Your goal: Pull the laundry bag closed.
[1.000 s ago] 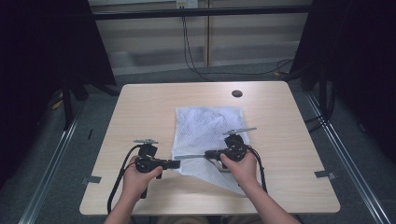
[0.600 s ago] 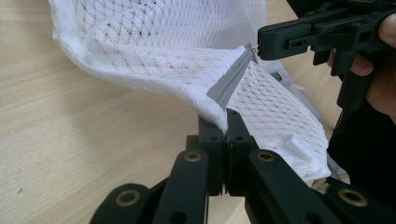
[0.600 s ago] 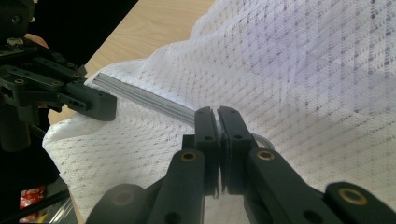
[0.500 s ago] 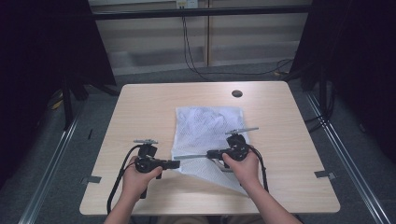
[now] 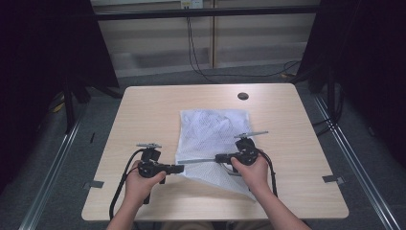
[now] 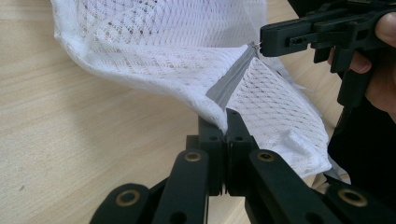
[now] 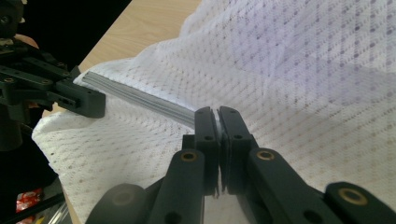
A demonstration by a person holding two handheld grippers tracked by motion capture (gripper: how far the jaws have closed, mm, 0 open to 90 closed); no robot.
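The left gripper [image 5: 178,168] was clamped shut on the near-left end of the grey zipper [image 5: 197,161]. The zipper ran taut along a white mesh laundry bag [image 5: 213,132], which lay flat, slightly rumpled, on the middle of the wooden table [image 5: 143,110]. The right gripper [image 5: 219,157] was closed tight on the zipper's pull at the other end.

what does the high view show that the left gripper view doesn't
High view alone: the whole table, its round dark hole, the wall cables and both forearms.
Left gripper view alone: the left claw shut on the mesh bag at one end of its grey zipper.
Both: bag, zipper, and right claw at the zipper's other end.
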